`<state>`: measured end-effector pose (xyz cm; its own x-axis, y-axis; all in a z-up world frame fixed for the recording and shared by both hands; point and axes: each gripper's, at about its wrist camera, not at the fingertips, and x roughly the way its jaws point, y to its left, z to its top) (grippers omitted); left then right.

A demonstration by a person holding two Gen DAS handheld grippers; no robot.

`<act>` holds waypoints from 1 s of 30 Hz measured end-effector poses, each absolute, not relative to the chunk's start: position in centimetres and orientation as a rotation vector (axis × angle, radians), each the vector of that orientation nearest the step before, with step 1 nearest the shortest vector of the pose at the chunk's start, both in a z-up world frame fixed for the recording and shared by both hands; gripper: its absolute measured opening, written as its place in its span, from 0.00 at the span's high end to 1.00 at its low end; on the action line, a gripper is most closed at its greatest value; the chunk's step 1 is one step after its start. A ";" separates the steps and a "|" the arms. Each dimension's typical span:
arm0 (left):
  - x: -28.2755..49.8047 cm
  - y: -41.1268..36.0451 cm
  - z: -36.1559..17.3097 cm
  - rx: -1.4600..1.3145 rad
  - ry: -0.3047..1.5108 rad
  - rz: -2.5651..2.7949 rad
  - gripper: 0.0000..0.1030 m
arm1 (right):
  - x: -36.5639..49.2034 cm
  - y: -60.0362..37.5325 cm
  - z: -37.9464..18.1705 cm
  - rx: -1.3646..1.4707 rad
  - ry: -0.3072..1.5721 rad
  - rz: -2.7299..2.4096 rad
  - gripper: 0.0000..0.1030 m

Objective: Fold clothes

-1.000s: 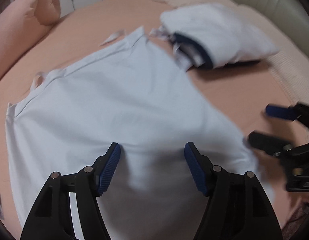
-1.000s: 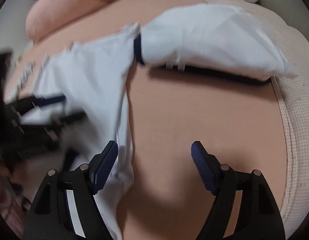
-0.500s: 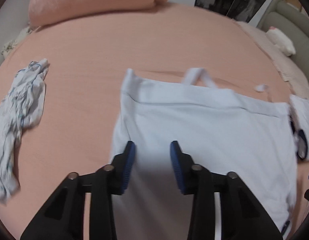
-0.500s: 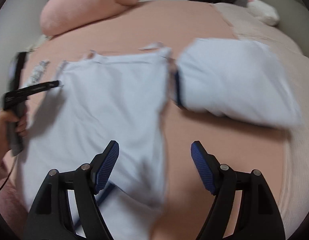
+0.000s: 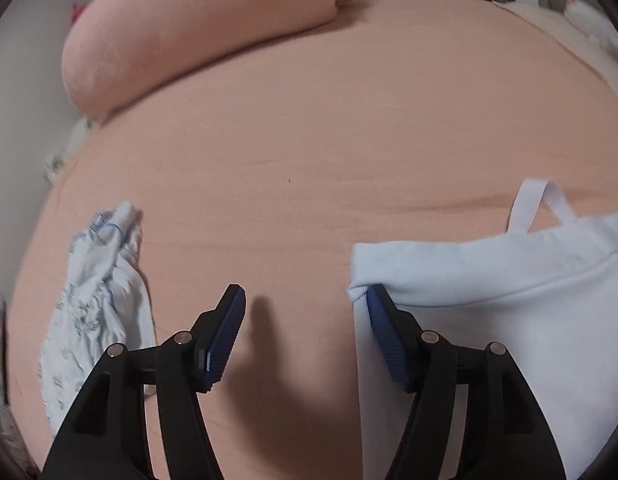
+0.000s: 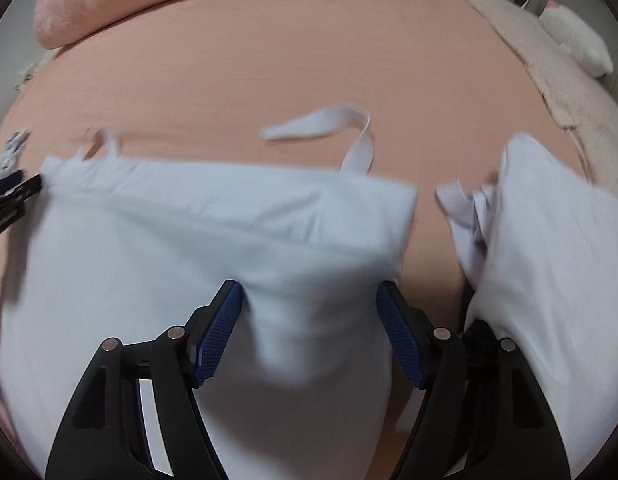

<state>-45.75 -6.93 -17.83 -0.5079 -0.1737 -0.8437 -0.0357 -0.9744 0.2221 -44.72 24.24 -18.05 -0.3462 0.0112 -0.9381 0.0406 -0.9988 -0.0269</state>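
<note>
The pale blue garment is lying spread on the peach bed, filling the middle and lower left of the right wrist view and running off the right edge of the left wrist view, its white strap looping up over the sheet. The left tongs are opening, one pad sitting at the garment's left corner and only bare sheet showing in the gap. The right tongs are standing wide and closing slightly over the garment's right part, the cloth lying between the pads without being pinched. Open sheet is stretching across the upper half of both views up to the pink bolster. A folded white pile is sitting just beside the garment at the right. A crumpled patterned cloth is lying at the lower left of the left wrist view. The garment's lower hem is being hidden behind the tongs, and its edges are blurring.
</note>
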 end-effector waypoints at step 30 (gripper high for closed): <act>-5.4 -0.4 -12.8 1.656 0.180 -2.964 0.39 | -1.3 28.7 -12.0 1.570 -0.394 -2.820 0.23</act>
